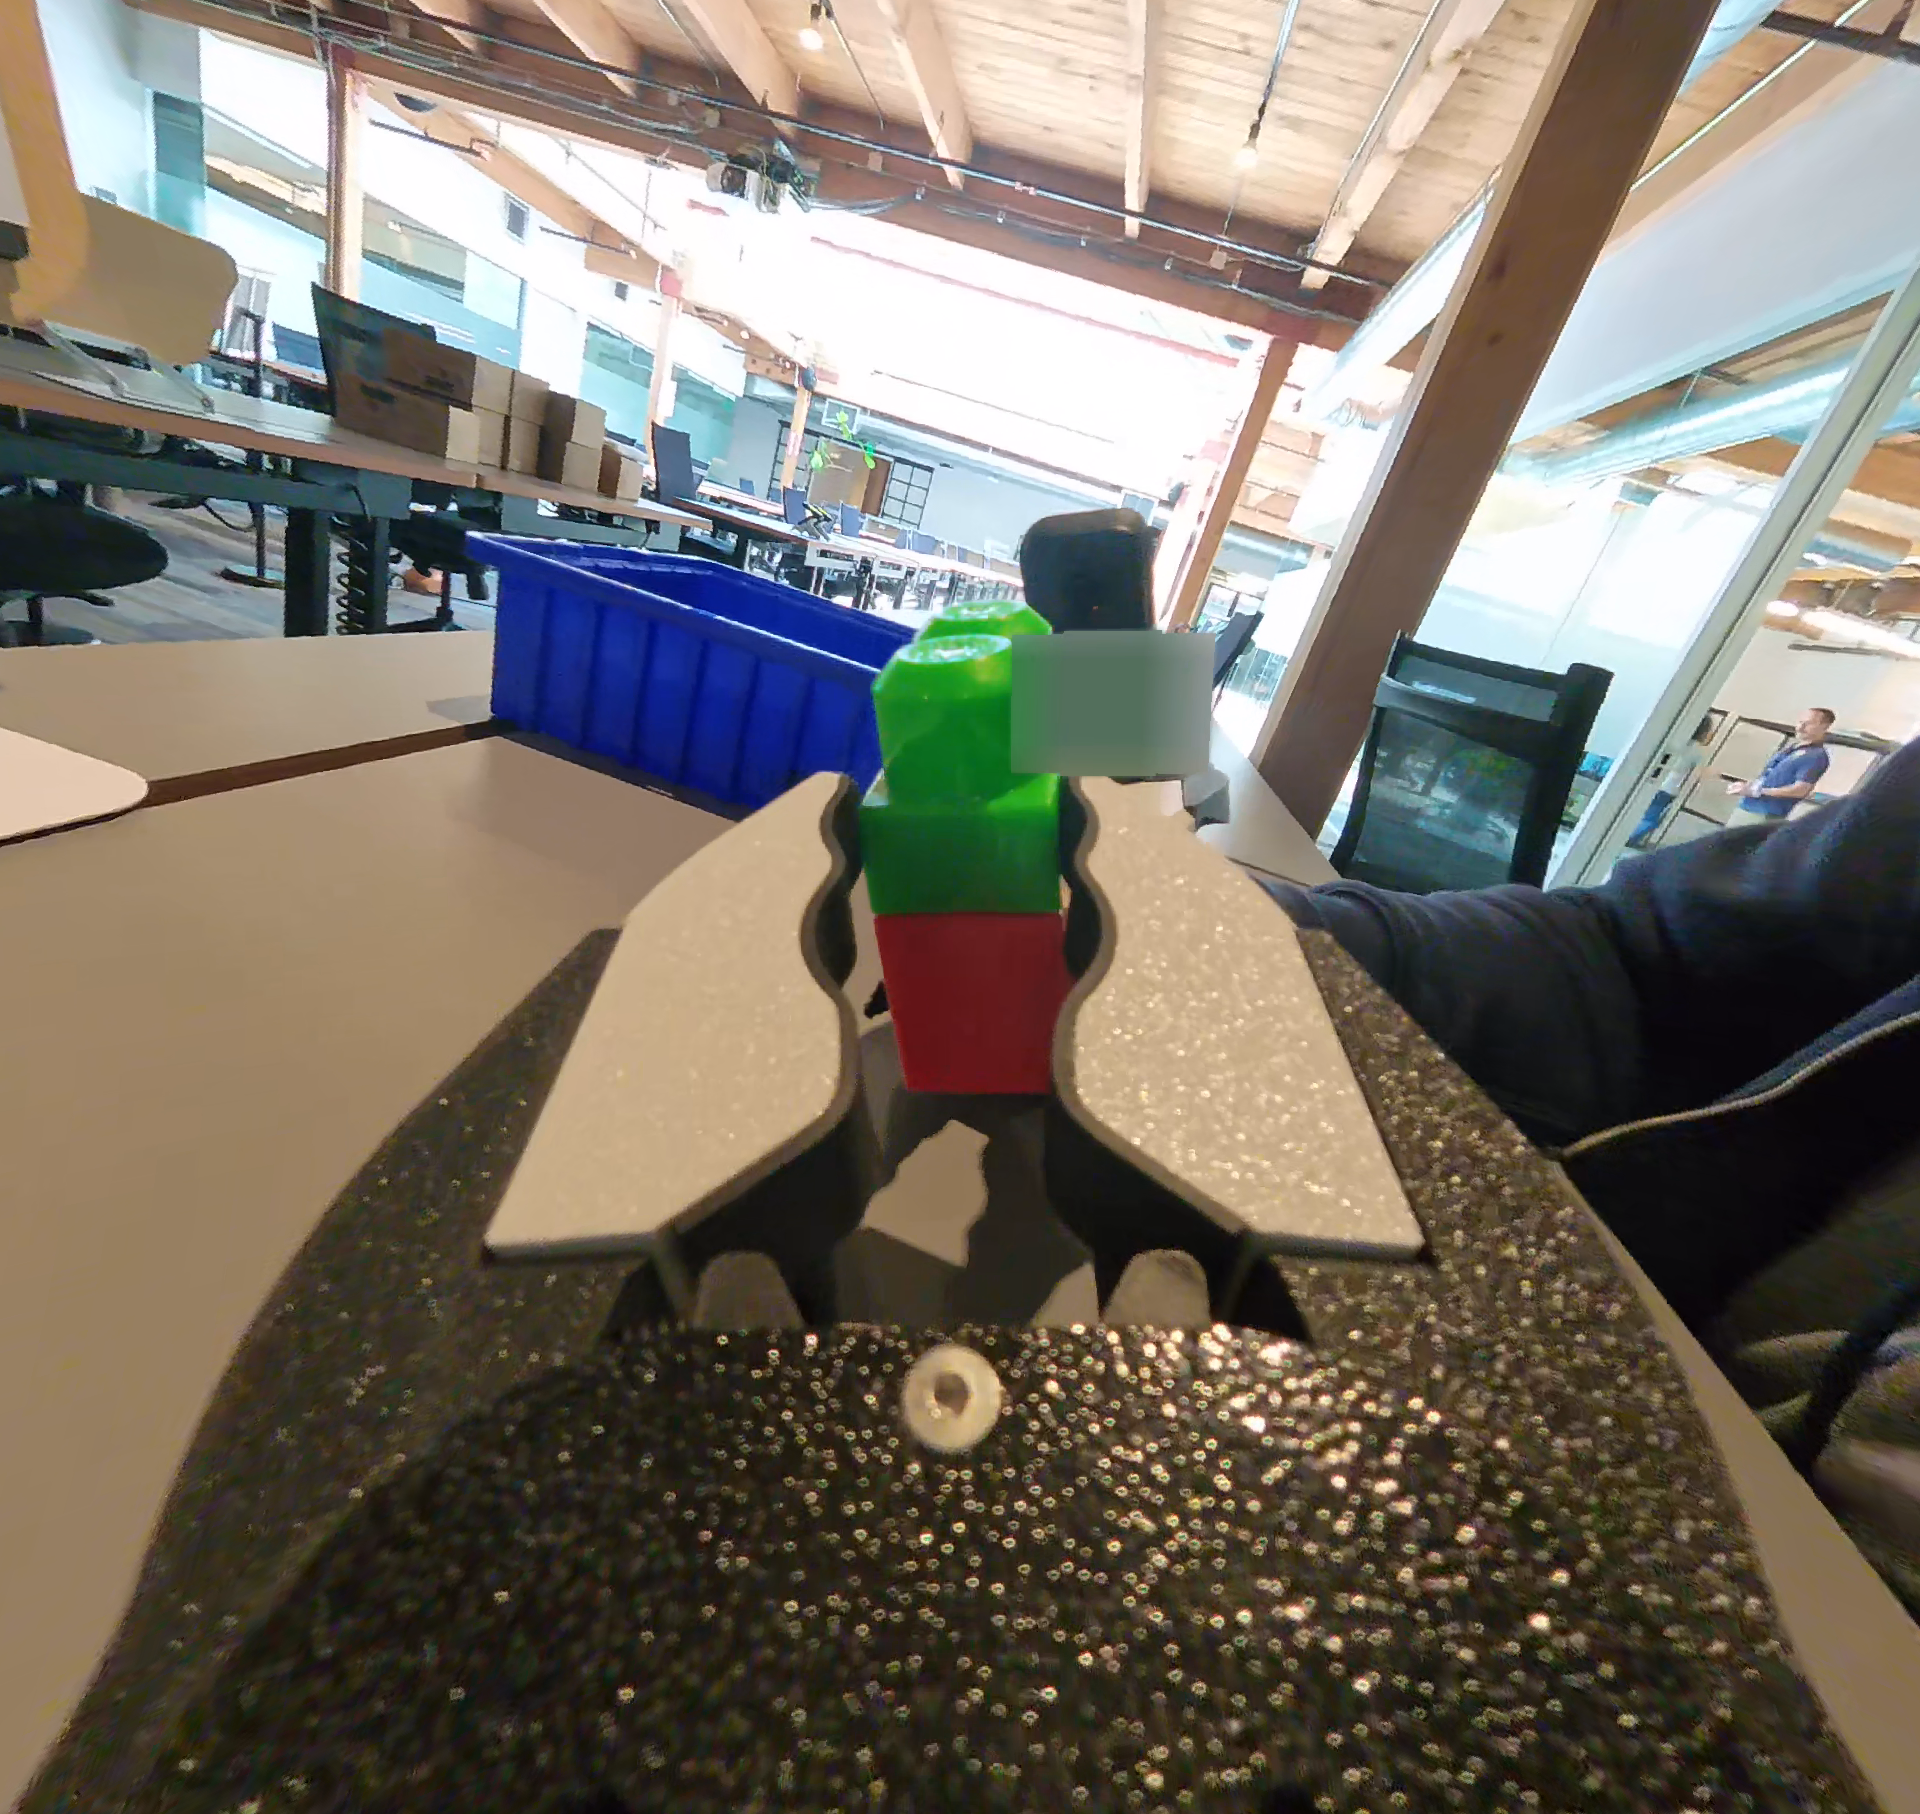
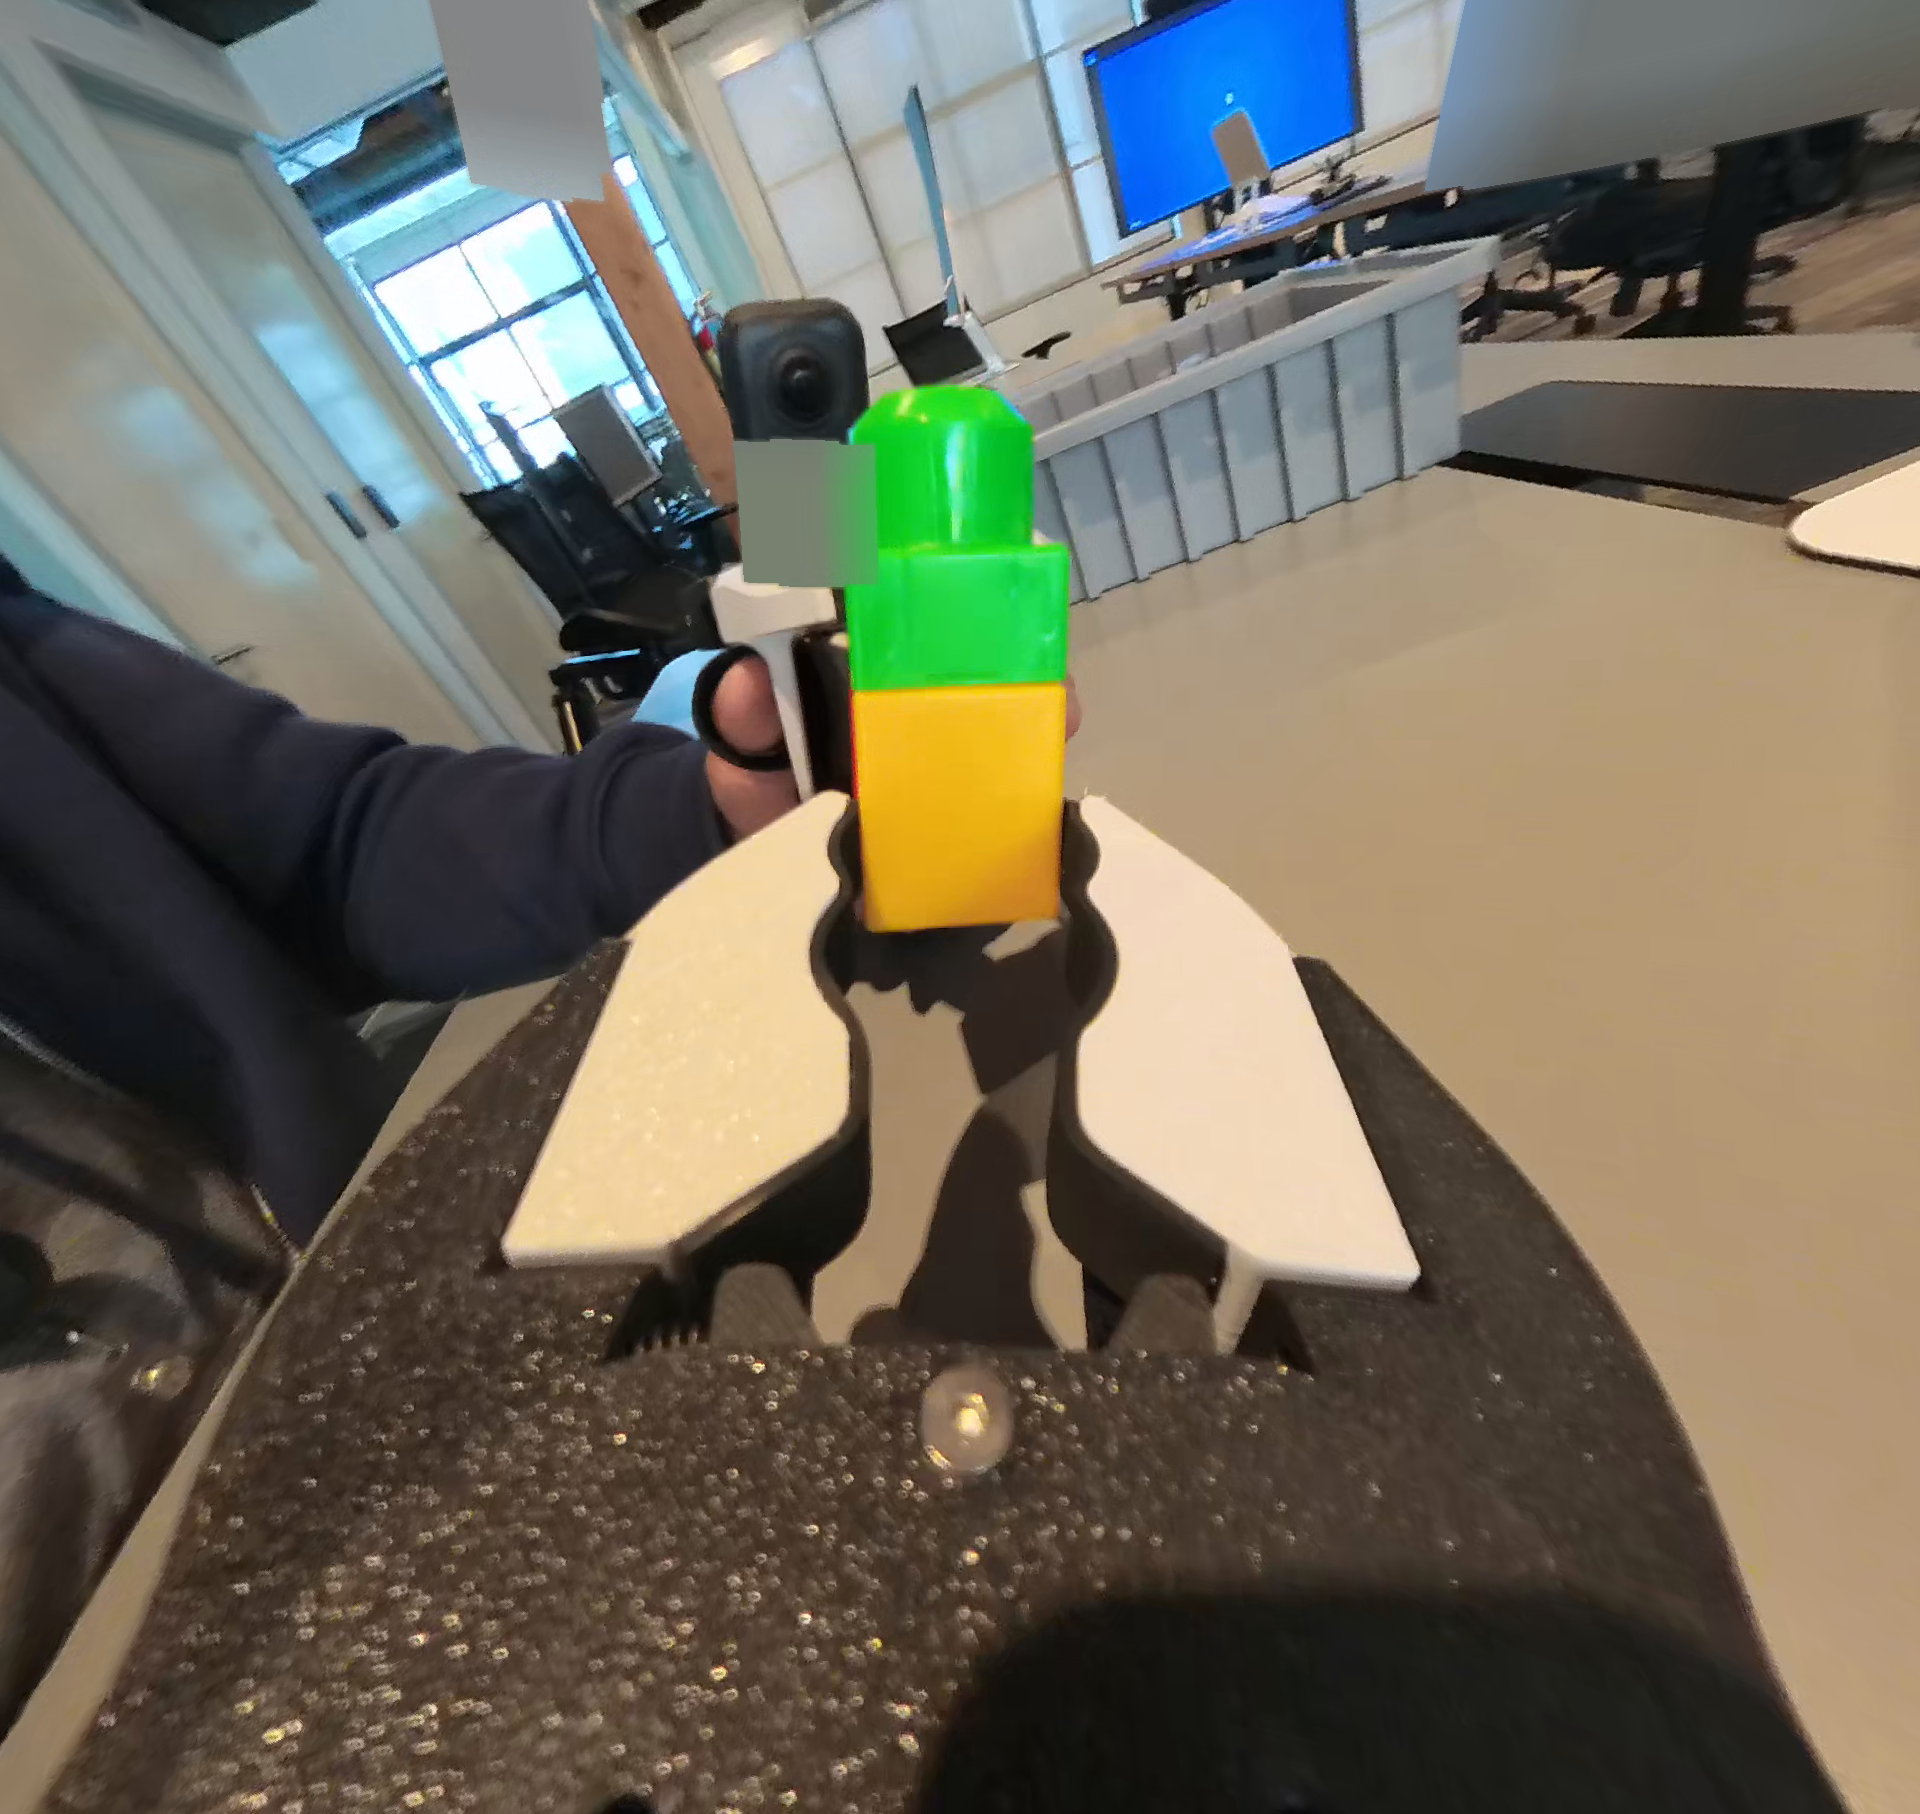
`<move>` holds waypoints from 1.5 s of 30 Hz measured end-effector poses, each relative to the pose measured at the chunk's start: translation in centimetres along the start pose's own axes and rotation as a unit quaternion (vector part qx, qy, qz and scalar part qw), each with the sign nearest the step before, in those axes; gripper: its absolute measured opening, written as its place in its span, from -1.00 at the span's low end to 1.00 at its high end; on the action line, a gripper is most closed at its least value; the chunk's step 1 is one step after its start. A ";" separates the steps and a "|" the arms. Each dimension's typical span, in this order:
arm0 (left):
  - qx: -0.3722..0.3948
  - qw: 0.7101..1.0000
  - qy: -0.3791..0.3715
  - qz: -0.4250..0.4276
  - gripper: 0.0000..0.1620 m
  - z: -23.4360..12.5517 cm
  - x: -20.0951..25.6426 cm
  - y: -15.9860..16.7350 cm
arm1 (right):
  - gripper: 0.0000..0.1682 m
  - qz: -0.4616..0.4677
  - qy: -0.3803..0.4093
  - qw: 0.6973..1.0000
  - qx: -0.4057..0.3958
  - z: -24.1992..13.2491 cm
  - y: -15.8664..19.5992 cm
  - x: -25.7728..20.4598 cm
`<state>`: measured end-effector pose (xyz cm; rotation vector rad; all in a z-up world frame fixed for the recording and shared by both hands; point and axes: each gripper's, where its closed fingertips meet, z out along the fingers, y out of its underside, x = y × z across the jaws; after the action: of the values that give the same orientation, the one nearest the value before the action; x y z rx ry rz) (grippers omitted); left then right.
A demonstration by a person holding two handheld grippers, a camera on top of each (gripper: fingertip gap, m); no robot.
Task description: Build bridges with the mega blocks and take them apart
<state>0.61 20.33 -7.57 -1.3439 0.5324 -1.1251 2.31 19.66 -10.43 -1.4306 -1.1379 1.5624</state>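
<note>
Left view alone shows 1 red block [image 1: 971, 1001] under 1 green block [image 1: 961, 855], left claw [image 1: 961, 891] clamped on both. Right view alone shows 1 yellow block [image 2: 958, 808] beneath the green block, pinched by right claw [image 2: 961, 860].

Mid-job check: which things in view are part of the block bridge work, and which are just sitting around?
In the job: green block, red block, yellow block, left tongs, right tongs.

Lying about: blue bin, grey bin, table.

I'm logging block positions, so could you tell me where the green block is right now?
The green block sits atop the red block between the left gripper fingers; the right wrist view shows it above the yellow block, held by the right gripper.
</note>
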 end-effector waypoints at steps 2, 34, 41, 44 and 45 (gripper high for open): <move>-0.006 1.000 0.003 0.007 -0.56 0.0 0.4 0.2 | -0.56 -0.011 -0.002 1.000 -0.006 -0.1 0.2 -0.4; 0.000 0.999 -0.038 -0.004 -0.57 -0.3 0.4 -1.0 | -0.56 -0.207 0.185 0.956 -0.093 -3.3 -1.7 -1.7; -0.039 0.998 -0.046 0.005 -0.57 0.9 0.4 1.3 | -0.56 -0.136 0.519 0.838 -0.101 -21.7 -11.4 6.2; -0.045 0.998 -0.043 0.013 -0.56 1.2 0.7 1.6 | -0.56 -0.025 0.650 0.732 -0.201 -33.8 -8.0 11.0; -0.044 0.998 -0.041 0.013 -0.56 1.4 0.8 1.5 | -0.56 0.016 0.668 0.709 -0.228 -36.6 -6.3 12.1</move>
<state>2.61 20.03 -8.47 -1.4495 0.5441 -1.0303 36.68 38.04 -8.63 -2.2293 -0.5072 -0.0907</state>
